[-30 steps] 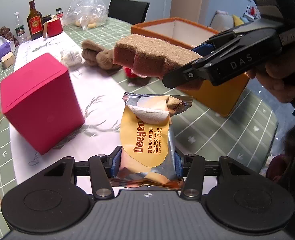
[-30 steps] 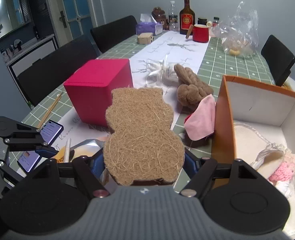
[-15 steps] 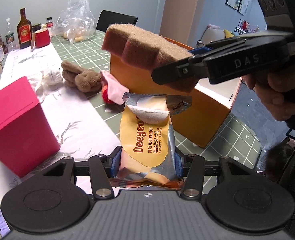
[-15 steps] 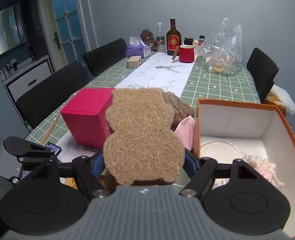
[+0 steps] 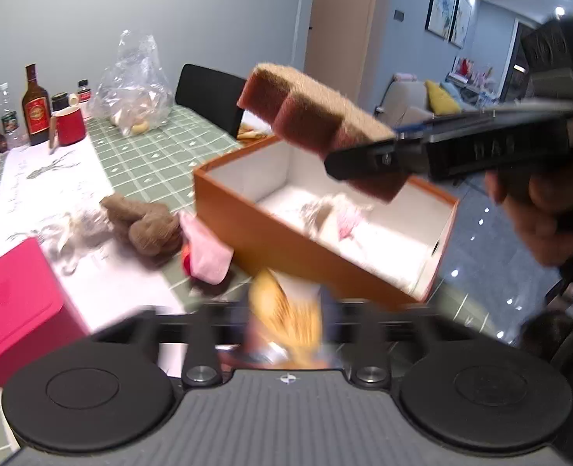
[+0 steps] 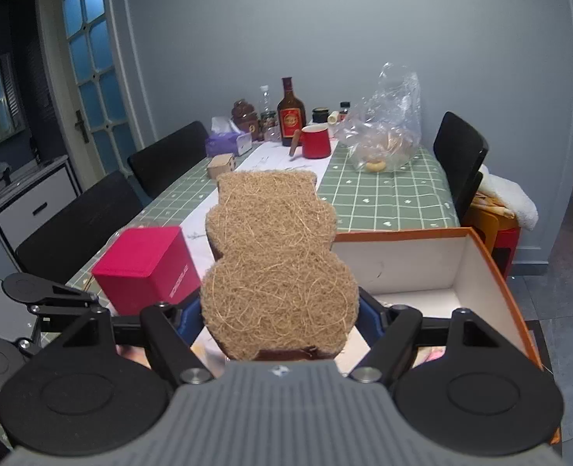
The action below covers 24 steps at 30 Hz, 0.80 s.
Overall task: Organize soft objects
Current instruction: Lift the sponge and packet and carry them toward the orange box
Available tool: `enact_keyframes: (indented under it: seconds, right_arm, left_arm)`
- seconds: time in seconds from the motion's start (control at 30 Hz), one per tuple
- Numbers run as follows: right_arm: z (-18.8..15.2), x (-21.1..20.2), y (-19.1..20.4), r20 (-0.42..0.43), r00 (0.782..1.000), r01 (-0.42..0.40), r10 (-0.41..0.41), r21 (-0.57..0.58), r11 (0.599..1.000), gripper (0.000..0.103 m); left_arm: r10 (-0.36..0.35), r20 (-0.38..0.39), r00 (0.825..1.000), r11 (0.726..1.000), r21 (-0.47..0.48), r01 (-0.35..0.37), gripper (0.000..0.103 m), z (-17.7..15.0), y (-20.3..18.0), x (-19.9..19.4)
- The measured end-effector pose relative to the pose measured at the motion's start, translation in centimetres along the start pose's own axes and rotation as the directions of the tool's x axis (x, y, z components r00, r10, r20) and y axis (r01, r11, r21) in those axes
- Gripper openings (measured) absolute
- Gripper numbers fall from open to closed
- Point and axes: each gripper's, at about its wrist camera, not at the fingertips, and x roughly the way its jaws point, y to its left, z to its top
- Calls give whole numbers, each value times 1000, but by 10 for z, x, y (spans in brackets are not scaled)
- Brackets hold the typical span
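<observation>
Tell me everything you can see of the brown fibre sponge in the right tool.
The sponge is a thick pad with a lobed, bear-like outline: a smaller lobe above a wider one. Its top face is tan, coarse, tangled fibre; its side, seen from the left wrist view, is reddish-brown and spongy. The right tool clamps its wider end between blue-padded fingers, so it sticks out forward, tilted, in the air above the open orange box. Nothing else touches it.

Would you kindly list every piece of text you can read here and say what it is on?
"AS", first letter blurred: side of the right gripper holding the sponge.
Print on the wipes pack: too blurred.
Lettering on the red box: too small.
Label on the bottle: too small.
</observation>
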Motion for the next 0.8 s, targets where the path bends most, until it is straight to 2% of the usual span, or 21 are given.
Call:
enact_keyframes:
  seconds: [0.1, 0.2, 0.27, 0.33, 0.37, 0.5, 0.63, 0.8]
  right_arm:
    - [0, -3, -7, 7, 1000, 6, -6, 24, 1000, 75]
    - [0, -4, -12, 6, 1000, 10, -10, 35, 999, 75]
    - [1, -4, -13, 8, 1000, 9, -9, 37, 999, 75]
    - [0, -5, -12, 8, 1000, 5, -6, 33, 999, 75]
    - [0, -5, -12, 7, 1000, 5, -5, 32, 999, 75]
    - [2, -3, -12, 9, 1000, -1, 1, 28, 1000, 75]
    - [1, -2, -15, 12, 1000, -1, 0, 32, 999, 75]
    - [0, 0, -14, 5, 1000, -4, 4, 23, 1000, 75]
  left_arm:
    - [30, -64, 997, 1000, -4, -30, 0, 11, -2, 15]
    - [46, -107, 993, 999, 18, -44, 1, 8, -2, 29]
    - [74, -116, 990, 996, 61, -67, 19, 3, -5, 32]
    - [117, -123, 985, 988, 112, -103, 68, -5, -7, 36]
    - [135, -135, 982, 985, 130, -118, 73, -10, -7, 37]
    - [158, -219, 963, 982, 140, -129, 74, -34, 6, 45]
    - [146, -318, 937, 986, 125, -112, 74, -63, 15, 56]
    - [146, -357, 923, 984, 146, -99, 75, -83, 10, 64]
